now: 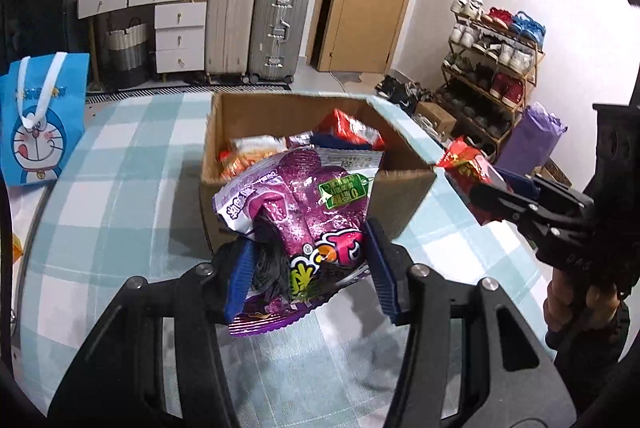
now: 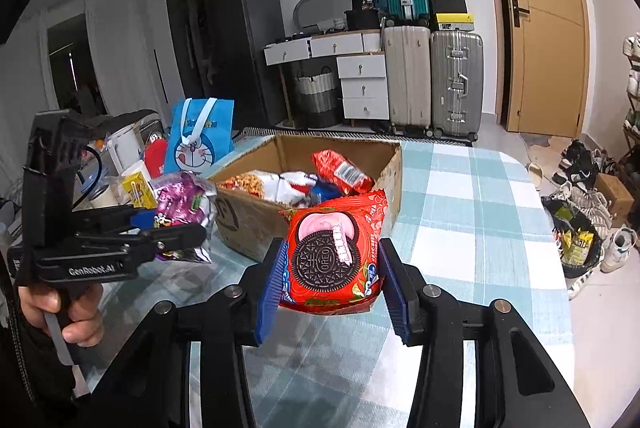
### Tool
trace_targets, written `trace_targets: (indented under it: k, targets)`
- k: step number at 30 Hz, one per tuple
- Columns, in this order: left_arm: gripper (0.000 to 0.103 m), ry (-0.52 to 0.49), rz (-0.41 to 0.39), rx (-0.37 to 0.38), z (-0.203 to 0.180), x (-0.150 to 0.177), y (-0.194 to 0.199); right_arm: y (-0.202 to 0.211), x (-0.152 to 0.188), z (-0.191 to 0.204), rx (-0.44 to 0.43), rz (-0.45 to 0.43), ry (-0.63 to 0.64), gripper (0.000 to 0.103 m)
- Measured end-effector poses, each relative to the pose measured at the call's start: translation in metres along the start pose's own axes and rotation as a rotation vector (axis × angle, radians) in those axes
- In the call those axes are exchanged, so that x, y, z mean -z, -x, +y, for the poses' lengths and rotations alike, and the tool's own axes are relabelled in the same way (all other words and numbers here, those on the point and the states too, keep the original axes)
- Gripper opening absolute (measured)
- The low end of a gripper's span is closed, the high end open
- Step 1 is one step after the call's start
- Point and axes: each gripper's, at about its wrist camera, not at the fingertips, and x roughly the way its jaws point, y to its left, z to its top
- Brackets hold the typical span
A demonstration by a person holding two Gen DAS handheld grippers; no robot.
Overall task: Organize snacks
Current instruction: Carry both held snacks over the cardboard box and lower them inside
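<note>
Fingers [image 1: 378,268] of the left gripper [image 1: 308,268] clamp the purple snack bag [image 1: 296,203]; right gripper [image 2: 332,284] fingers [image 2: 394,288] clamp the red Oreo pack [image 2: 334,256]

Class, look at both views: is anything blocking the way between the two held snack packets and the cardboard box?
Nothing visible does. The purple packet in the left gripper and the red cookie packet in the right gripper hang just short of the open-topped cardboard box.
</note>
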Motion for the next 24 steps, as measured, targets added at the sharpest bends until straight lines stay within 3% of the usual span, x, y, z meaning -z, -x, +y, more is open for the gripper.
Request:
trace_targets:
  k: [10, 24]
  targets:
    - [0.049, 0.021, -0.07, -0.02, 0.018, -0.049, 0.033, -0.008, -0.032, 0.001, -0.007, -0.041, -0.032, 0.046]
    - [0.049, 0.003, -0.072, -0.042, 0.022, -0.106, 0.005, -0.045, -0.063, 0.007, -0.025, -0.048, -0.057, 0.046]
